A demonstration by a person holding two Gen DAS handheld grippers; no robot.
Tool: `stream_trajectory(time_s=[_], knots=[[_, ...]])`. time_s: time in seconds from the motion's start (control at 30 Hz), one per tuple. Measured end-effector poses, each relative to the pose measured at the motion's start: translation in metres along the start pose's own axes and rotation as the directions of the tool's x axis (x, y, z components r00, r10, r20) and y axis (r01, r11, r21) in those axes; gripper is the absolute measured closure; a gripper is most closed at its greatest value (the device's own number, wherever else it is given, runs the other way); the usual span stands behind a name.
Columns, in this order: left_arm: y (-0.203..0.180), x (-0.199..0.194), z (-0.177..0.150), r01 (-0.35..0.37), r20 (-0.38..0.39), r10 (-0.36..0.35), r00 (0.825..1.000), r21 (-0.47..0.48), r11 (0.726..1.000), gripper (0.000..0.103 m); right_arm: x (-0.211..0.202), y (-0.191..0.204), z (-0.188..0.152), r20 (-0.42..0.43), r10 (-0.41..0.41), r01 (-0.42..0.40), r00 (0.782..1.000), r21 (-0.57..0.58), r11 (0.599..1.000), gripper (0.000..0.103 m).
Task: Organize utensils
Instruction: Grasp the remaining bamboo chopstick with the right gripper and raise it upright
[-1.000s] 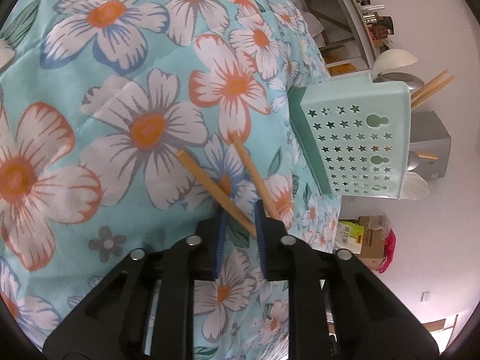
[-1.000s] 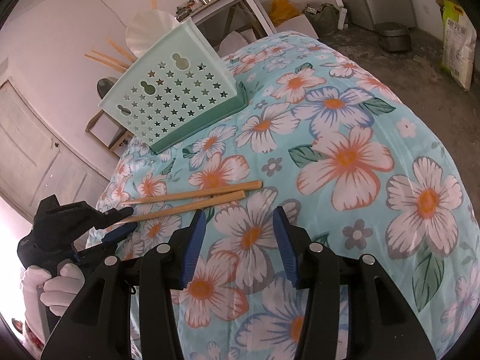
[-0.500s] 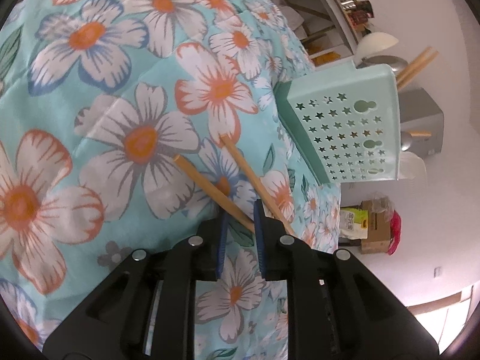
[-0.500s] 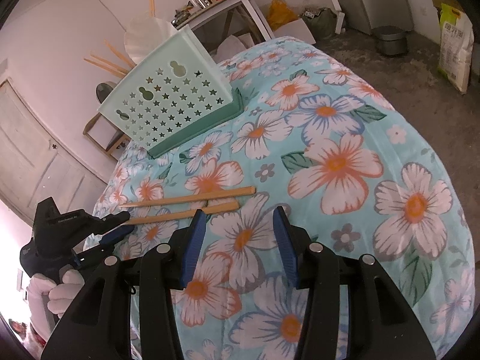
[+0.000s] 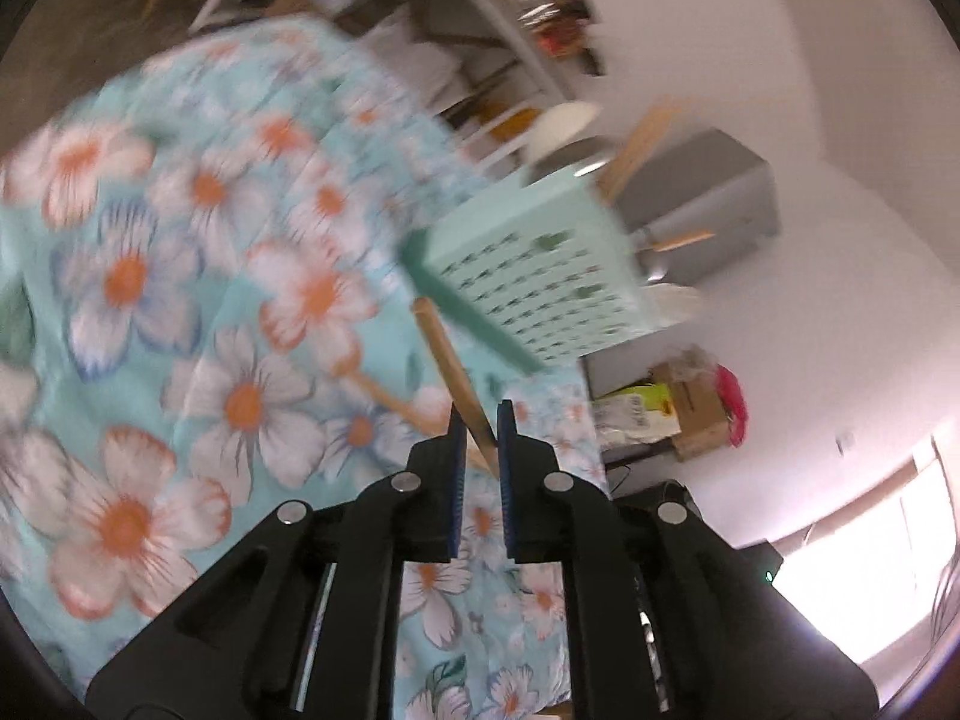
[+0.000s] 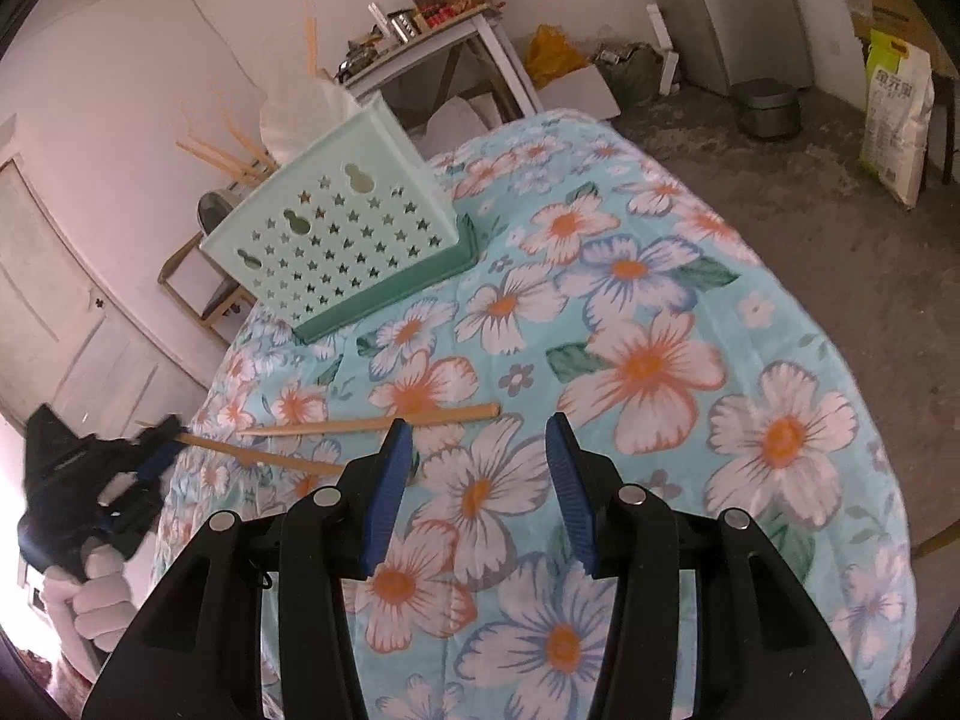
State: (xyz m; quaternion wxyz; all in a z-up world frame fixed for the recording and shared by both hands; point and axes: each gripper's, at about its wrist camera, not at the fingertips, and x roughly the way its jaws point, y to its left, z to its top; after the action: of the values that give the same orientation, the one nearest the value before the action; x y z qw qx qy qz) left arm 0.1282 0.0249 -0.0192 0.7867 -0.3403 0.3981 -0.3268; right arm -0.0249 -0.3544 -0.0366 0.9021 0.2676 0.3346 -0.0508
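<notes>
My left gripper (image 5: 478,420) is shut on a wooden chopstick (image 5: 451,367) and holds it lifted off the floral cloth; this view is blurred. In the right wrist view the left gripper (image 6: 157,449) holds that chopstick (image 6: 258,457) at the table's left edge. A second chopstick (image 6: 372,423) lies flat on the cloth; it also shows in the left wrist view (image 5: 384,397). The mint star-punched utensil basket (image 6: 336,240) stands at the back of the table with several chopsticks (image 6: 225,153) sticking out; it also shows in the left wrist view (image 5: 543,285). My right gripper (image 6: 480,462) is open and empty above the cloth.
The round table wears a floral cloth (image 6: 690,420) and drops off on all sides. A white side table with clutter (image 6: 432,30), a wooden chair (image 6: 204,294), a pot (image 6: 768,105) and a sack (image 6: 894,120) stand on the floor behind.
My left gripper has closed on one chopstick and lifted and swung it up off the cloth. The other chopstick stays on the cloth. My right gripper has barely moved.
</notes>
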Motion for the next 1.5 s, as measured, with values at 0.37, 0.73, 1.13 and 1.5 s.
stream_trajectory(time_s=[0.37, 0.73, 1.13, 1.5], knots=[[-0.002, -0.072, 0.024, 0.037, 0.195, -0.05, 0.98, 0.068, 0.997, 0.098, -0.005, 0.046, 0.001, 0.025, 0.041, -0.035, 0.999, -0.184, 0.982, 0.057], [0.019, -0.137, 0.049, -0.05, 0.375, 0.03, 0.926, 0.044, 0.998, 0.098, 0.069, 0.172, -0.028, -0.105, 0.039, -0.1, 0.994, -0.667, 0.738, 0.06], [0.032, -0.159, 0.058, -0.111, 0.422, 0.089, 0.902, 0.027, 0.993, 0.098, 0.137, 0.224, -0.051, -0.141, -0.123, -0.062, 0.982, -0.866, 0.497, 0.072], [0.032, -0.16, 0.059, -0.149, 0.441, 0.126, 0.889, 0.018, 0.989, 0.098, 0.144, 0.235, -0.047, -0.086, -0.092, -0.028, 0.992, -0.864, 0.503, 0.087]])
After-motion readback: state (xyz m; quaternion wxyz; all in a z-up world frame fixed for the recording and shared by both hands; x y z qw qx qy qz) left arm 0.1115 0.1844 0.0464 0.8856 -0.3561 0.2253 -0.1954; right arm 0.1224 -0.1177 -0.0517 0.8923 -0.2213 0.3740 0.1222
